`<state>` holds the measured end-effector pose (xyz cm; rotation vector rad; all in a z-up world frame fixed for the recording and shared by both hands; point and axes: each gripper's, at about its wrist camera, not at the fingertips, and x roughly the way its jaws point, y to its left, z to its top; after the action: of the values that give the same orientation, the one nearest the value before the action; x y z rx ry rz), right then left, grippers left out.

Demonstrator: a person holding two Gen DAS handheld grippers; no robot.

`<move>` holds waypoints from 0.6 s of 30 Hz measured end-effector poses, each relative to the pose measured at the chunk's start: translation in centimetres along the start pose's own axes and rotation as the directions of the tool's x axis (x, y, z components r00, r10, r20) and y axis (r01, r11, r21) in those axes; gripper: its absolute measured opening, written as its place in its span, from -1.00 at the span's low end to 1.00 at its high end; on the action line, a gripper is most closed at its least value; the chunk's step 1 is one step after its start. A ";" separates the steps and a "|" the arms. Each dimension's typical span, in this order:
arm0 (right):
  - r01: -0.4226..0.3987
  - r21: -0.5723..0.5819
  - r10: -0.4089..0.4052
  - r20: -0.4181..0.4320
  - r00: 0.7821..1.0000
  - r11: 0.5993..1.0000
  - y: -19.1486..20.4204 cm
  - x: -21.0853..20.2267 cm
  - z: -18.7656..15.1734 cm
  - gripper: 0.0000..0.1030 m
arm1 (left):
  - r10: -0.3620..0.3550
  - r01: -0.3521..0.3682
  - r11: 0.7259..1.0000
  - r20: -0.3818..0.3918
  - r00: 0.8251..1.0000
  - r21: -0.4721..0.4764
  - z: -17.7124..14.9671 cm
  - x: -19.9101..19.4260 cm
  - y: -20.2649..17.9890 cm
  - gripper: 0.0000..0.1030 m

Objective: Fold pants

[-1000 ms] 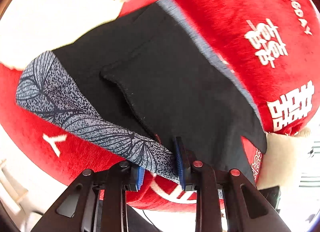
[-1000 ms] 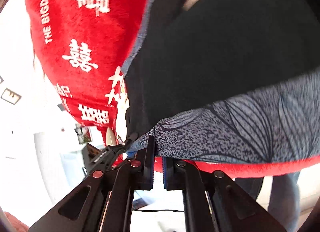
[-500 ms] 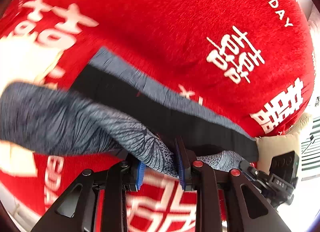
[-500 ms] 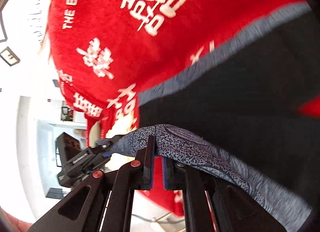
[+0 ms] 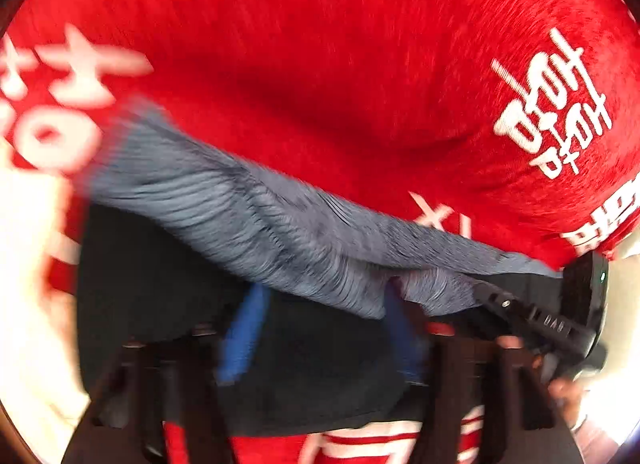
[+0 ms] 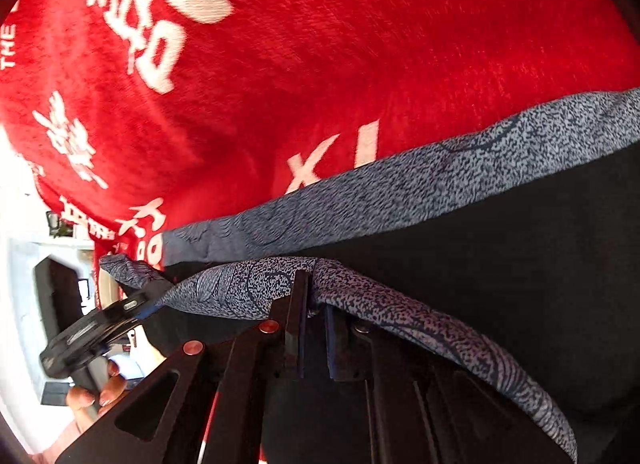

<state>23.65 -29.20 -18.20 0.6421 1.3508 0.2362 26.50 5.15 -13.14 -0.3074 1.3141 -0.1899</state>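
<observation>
The pants (image 5: 160, 276) are black with a grey leaf-print band (image 5: 280, 223) and lie folded over on a red blanket (image 5: 320, 63). In the blurred left wrist view my left gripper (image 5: 324, 296) has its blue pads (image 5: 244, 332) well apart. Its jaws are opening, and the band's edge hangs loose between them without being pressed. My right gripper (image 6: 312, 300) is shut on a bunched part of the grey band (image 6: 248, 288), with black pants cloth (image 6: 500, 256) behind it. Each gripper shows in the other's view: the right gripper (image 5: 484, 292) and the left gripper (image 6: 136, 300) are close together.
The red blanket (image 6: 320, 63) carries white characters and lettering and fills the surface behind the pants. A person's hand (image 6: 96, 392) holds the left gripper's handle. A bright room with pale furniture (image 6: 24, 264) shows past the blanket's left edge.
Both grippers swept the grey band across the black cloth toward the blanket's far side, folding the pants over. The left gripper's pads have spread apart and let go of the band; the right stays shut.
</observation>
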 end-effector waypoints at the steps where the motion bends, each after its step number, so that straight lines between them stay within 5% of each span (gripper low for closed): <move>1: 0.002 0.010 -0.002 -0.002 1.000 1.000 -0.2 0.0 0.2 -0.83 | 0.023 -0.023 0.999 0.022 1.000 0.023 0.0 -1.1 0.1 0.39; 5: 0.019 0.038 -0.018 -0.023 1.000 0.999 0.4 -0.7 1.1 -0.65 | 0.090 -0.091 0.989 0.013 0.996 0.118 -0.6 -2.4 0.0 0.39; 7: 0.022 0.041 -0.022 -0.002 1.000 0.999 1.6 -2.3 0.7 -0.25 | 0.119 -0.119 0.975 0.012 0.993 0.190 -1.2 -2.1 -1.0 0.39; 8: 0.026 0.030 -0.027 0.012 1.000 0.999 2.3 -3.0 0.3 -0.21 | 0.129 -0.128 0.968 0.006 0.992 0.216 -1.2 -1.6 -1.2 0.39; 12: 0.043 -0.078 -0.043 0.002 0.999 0.996 5.5 -4.5 -2.1 -0.21 | 0.137 -0.131 0.961 -0.006 0.991 0.244 -0.3 1.6 -1.9 0.39; 16: 0.218 -0.114 -0.228 -0.085 0.970 0.969 4.6 0.0 -2.9 -0.21 | 0.200 -0.191 0.961 -0.027 0.979 0.197 1.9 5.8 -1.3 0.40; 18: 0.222 -0.081 -0.227 -0.057 0.972 0.972 3.7 0.5 -2.2 -0.28 | 0.213 -0.209 0.961 -0.003 0.977 0.183 2.8 6.4 -1.3 0.40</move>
<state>22.45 -25.35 -16.76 0.4180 1.4590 0.1244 30.86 2.29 -18.00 -0.0088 1.3315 -0.1326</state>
